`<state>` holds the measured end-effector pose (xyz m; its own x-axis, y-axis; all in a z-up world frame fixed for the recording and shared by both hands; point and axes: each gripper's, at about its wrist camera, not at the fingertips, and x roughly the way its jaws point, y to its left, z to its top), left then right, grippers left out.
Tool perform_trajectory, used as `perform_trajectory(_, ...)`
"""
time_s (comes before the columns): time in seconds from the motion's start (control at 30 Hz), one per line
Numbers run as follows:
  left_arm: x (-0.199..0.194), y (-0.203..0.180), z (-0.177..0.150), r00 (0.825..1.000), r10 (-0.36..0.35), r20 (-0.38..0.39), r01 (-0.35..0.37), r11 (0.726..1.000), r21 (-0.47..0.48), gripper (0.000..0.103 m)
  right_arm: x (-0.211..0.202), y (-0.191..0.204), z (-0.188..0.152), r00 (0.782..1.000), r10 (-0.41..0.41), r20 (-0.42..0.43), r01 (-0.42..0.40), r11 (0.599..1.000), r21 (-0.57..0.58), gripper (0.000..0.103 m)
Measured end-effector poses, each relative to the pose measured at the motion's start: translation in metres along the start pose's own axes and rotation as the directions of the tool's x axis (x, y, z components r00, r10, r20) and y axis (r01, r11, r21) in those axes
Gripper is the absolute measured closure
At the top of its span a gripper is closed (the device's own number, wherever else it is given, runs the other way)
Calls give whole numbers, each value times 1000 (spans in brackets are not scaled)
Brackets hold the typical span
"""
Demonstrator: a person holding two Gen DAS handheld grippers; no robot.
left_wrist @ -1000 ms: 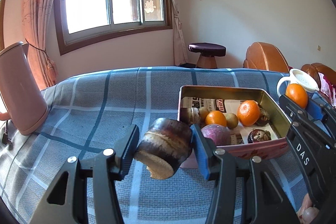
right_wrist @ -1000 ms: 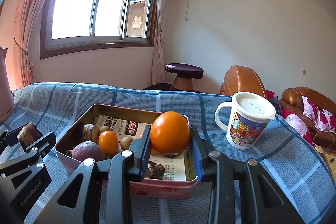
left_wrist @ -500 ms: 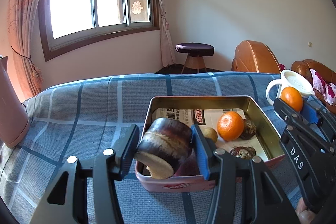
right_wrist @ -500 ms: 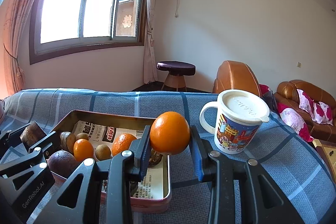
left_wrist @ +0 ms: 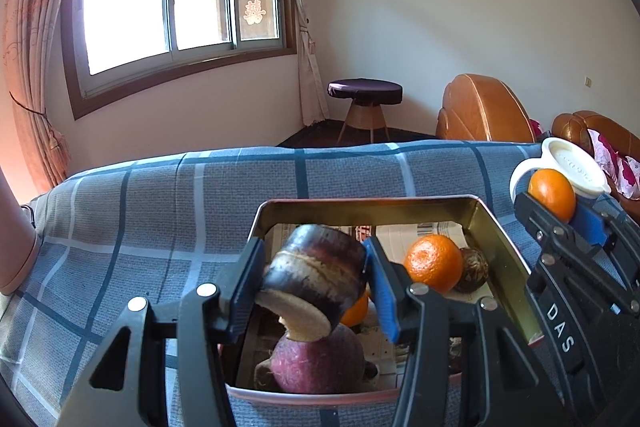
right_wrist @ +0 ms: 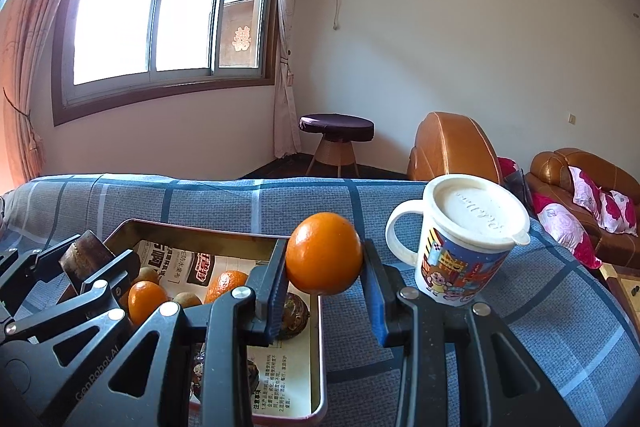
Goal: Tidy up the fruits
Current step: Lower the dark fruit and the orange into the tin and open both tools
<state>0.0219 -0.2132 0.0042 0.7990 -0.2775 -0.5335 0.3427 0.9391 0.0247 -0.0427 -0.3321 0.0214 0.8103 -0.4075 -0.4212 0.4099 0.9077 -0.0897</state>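
- Progress, as judged: the sorting is well advanced. Several fruits are already lodged in the metal tin [left_wrist: 496,227]; two pieces remain to be deposited, one in each gripper.
- Lower left of the left wrist view: a pink kettle [left_wrist: 14,247] is seen at the frame edge, standing on the blue checked cloth [left_wrist: 160,211]. It is well apart from the tin.
- Lower centre of the same view: the left gripper [left_wrist: 314,287] is clenched on a sugarcane piece [left_wrist: 316,275], dark-skinned with a pale cut end, held tilted. It is carried above the near end of the tin, not yet released.
- Tin contents, left to right in the left wrist view: a purple-red round fruit [left_wrist: 316,363] at the near wall, directly below the sugarcane piece; a mandarin [left_wrist: 434,263] towards the centre right; a dark brown round fruit [left_wrist: 474,269] touching it. A printed paper lines the floor. Further small fruits are partly hidden behind the fingers.
- Centre of the right wrist view: the right gripper [right_wrist: 324,267] is closed tight on an orange [right_wrist: 324,253], held just past the tin's right-hand rim, over the cloth.
- Right of that view: a lidded cartoon mug [right_wrist: 464,251] stands on the cloth, near the orange. Its contents cannot be told.
- Left to do, as judged: both pieces are to be set down in the tin.
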Motion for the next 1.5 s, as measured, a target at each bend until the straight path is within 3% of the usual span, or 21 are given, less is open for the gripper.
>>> perform_trajectory(0.5,20,1,7,999,0,-45,1,1000,5,51,26,10,5,993,85,-77,-86,996,-16,67)
perform_trajectory(1.0,36,5,7,993,-9,-117,9,1000,-7,51,48,19,3,969,155,-194,-165,986,-34,67)
perform_trajectory(1.33,33,6,6,994,-4,-113,3,1000,-4,51,47,20,3,965,176,-192,-189,981,-46,67)
perform_trajectory(1.5,32,11,5,994,-20,-110,18,1000,-23,51,48,14,3,944,267,-195,-270,963,11,67)
